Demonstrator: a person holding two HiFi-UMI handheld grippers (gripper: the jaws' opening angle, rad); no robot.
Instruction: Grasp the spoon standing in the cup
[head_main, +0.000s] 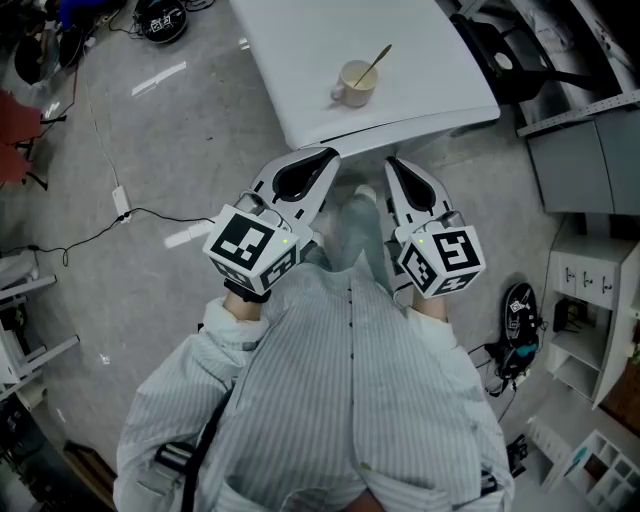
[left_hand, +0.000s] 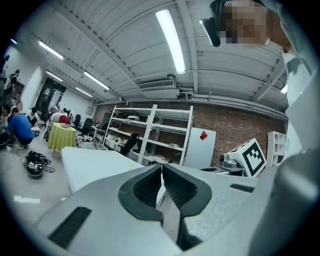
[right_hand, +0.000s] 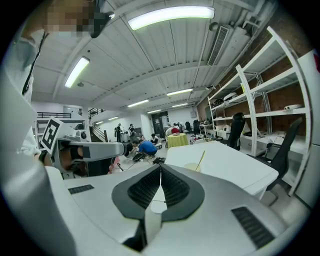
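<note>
Clenched, empty: left gripper (head_main: 327, 154), right gripper (head_main: 391, 161). Reaching unopened I'd knock the thin, probably metal spoon (head_main: 376, 62), tipping the cream cup (head_main: 354, 86) at 12 o'clock.

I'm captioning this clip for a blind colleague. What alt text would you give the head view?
Seen from above, a person in a striped shirt holds the left gripper and right gripper shut and empty, pointing at a white table. A cup with a spoon leaning in it stands on the table, beyond both grippers.
</note>
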